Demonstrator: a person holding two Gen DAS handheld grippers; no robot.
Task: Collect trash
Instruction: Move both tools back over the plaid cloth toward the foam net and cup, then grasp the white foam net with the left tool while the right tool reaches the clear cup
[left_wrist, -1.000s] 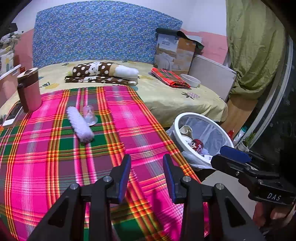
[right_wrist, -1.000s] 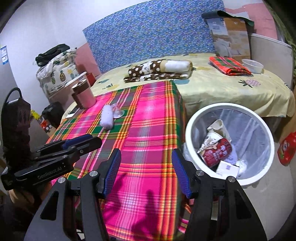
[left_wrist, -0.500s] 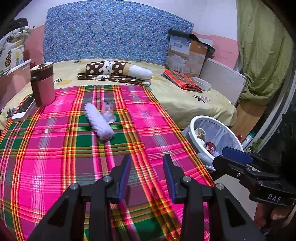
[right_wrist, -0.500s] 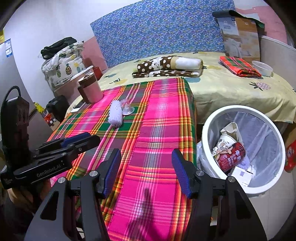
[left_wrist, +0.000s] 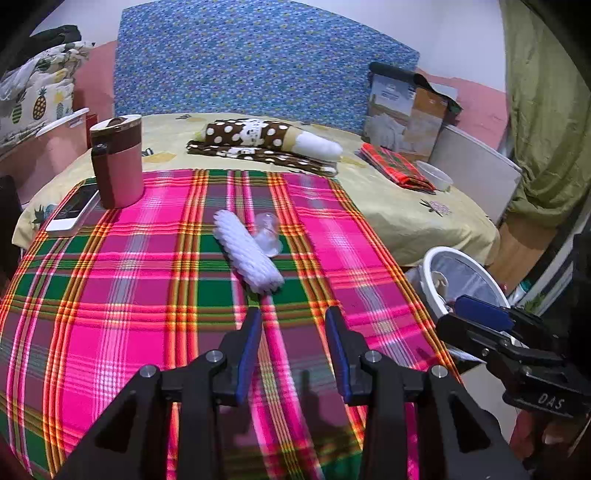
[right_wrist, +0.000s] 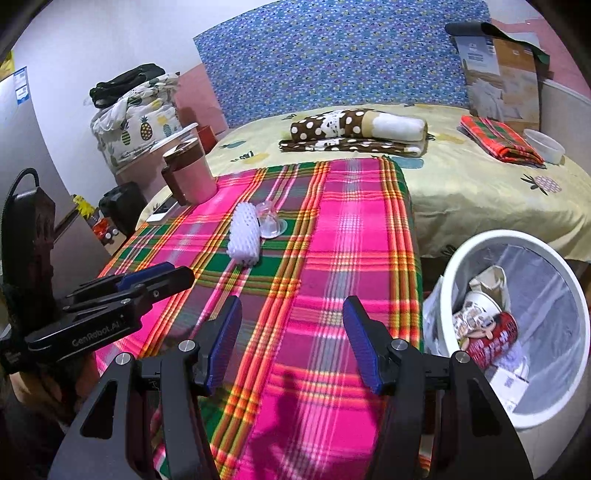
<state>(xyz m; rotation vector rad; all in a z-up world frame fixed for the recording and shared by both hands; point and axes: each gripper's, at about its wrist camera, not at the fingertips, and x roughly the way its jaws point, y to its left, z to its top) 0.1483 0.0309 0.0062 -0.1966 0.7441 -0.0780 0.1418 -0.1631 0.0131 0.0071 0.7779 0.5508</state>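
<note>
**Inspection: both claws empty above the plaid bench**

My left claw (left_wrist: 293, 325) hangs over the plaid cloth (left_wrist: 129, 295), jaws parted, nothing between them. My right claw (right_wrist: 291, 321) stands wider, likewise released and empty. The white foam net sleeve (left_wrist: 247, 254) lies on the cloth just beyond my left claw. A clear plastic cup (left_wrist: 267, 232), tipped over, touches the sleeve's far-right side. The white trash bin (right_wrist: 454, 280) sits off the cloth's right edge, holding a red can (right_wrist: 491, 336) and papers. A pink tumbler (left_wrist: 118, 162) stands far left of the sleeve.
</note>
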